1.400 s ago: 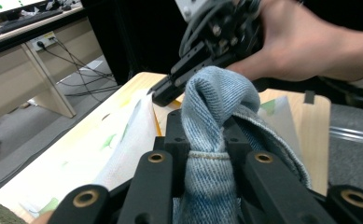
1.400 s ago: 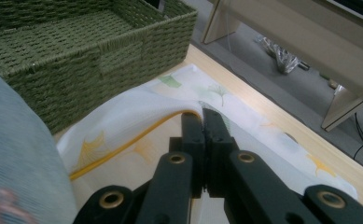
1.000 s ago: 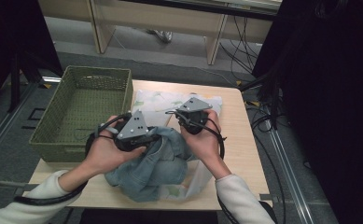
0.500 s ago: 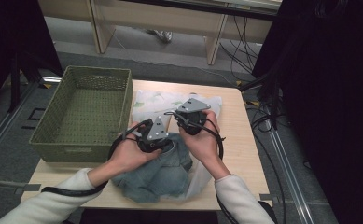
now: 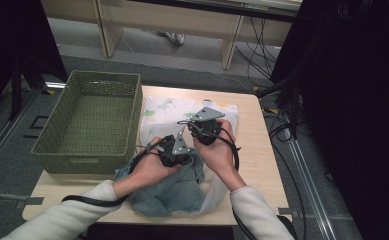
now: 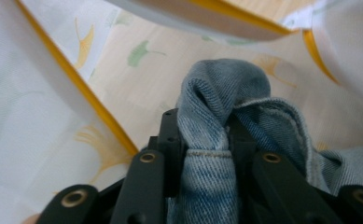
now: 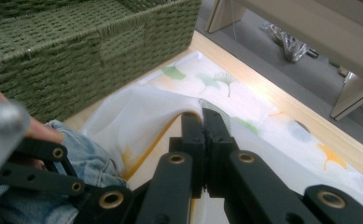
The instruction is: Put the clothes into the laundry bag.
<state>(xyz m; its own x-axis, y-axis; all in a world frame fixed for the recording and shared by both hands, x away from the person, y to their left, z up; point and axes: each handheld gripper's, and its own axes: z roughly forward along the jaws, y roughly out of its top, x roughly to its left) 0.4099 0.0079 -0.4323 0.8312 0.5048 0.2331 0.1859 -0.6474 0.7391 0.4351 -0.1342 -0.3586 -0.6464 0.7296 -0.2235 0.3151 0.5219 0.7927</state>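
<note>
A blue denim garment [image 5: 167, 192] lies bunched at the table's front, partly inside a white bag with a leaf print [image 5: 169, 112]. My left gripper [image 5: 178, 156] pinches a fold of the denim [image 6: 226, 88] and reaches into the bag's mouth. Its jaws have just been opening a little, with the denim still squeezed between them in the left gripper view [image 6: 206, 126]. My right gripper [image 5: 205, 131] is shut on the bag's yellow-trimmed edge [image 7: 191, 114] and holds it lifted just above the left gripper.
A green woven basket [image 5: 89, 150] stands at the table's left, close beside the bag, and shows as a wall [image 7: 76, 46] in the right gripper view. Bare wooden table [image 5: 262, 150] lies to the right. Cables [image 5: 292, 135] run on the floor at the right.
My left gripper has moved right and down with the denim, from beside the basket to under the lifted bag edge. The right gripper has stayed in place.
</note>
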